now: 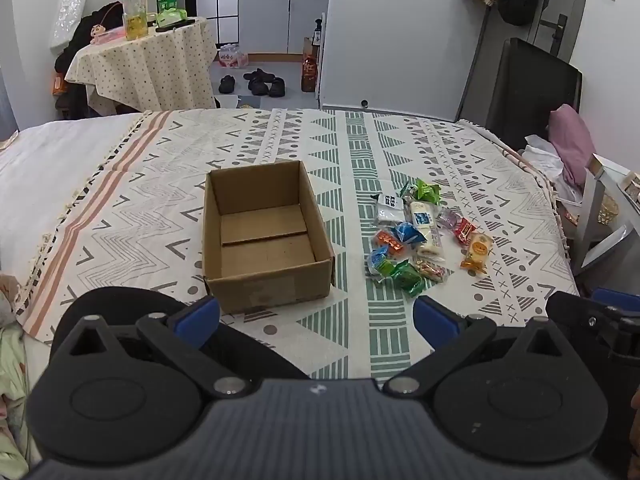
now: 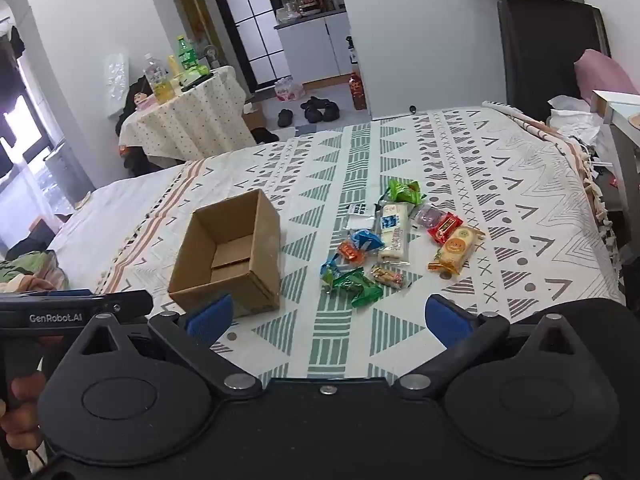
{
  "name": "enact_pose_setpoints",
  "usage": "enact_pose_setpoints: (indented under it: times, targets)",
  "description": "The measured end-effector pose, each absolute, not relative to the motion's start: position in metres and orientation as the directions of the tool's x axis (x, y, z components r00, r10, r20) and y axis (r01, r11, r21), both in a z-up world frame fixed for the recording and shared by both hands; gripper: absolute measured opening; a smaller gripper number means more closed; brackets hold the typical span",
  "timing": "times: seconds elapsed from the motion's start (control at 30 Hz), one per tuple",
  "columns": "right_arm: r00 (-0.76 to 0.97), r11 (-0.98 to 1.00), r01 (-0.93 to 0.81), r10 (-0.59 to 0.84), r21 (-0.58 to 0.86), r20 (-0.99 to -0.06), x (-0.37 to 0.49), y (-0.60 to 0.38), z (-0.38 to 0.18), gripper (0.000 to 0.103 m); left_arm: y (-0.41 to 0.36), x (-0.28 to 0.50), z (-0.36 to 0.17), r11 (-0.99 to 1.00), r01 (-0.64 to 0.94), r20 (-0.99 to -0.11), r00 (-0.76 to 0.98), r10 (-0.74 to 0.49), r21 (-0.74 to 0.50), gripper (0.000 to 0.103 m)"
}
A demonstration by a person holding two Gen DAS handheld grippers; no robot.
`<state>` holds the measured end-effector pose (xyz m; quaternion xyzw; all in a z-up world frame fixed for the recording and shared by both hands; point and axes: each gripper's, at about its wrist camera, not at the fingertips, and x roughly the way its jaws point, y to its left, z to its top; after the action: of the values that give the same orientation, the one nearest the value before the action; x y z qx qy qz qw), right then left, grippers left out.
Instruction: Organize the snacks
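An open, empty cardboard box (image 1: 264,236) sits on the patterned bedspread (image 1: 460,160); it also shows in the right wrist view (image 2: 228,252). To its right lies a loose pile of several wrapped snacks (image 1: 416,232), also seen in the right wrist view (image 2: 396,240): green, blue, orange, red and white packets. My left gripper (image 1: 316,316) is open and empty, hovering just short of the box's near wall. My right gripper (image 2: 328,316) is open and empty, hovering in front of the green packets (image 2: 360,286). The left gripper's body shows at the right wrist view's left edge (image 2: 60,312).
The bed's far edge meets a floor with shoes (image 1: 260,80) and a bottle (image 1: 309,72). A small cloth-covered table with bottles (image 1: 148,60) stands at the back left. A pink pillow (image 1: 572,140) and clutter lie off the bed's right side.
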<state>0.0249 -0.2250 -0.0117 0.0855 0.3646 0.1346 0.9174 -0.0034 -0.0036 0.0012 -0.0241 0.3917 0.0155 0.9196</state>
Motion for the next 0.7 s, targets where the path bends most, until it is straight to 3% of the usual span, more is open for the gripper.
enact_pose_setpoints:
  times: [0.7]
  targets:
    - [0.681,0.95,-0.18,0.308,0.256,-0.664,0.025,-0.223,-0.007,0.103,0.004,0.001,0.002,0.996,-0.046,-0.741,0.671,-0.026,-0.077,0.103]
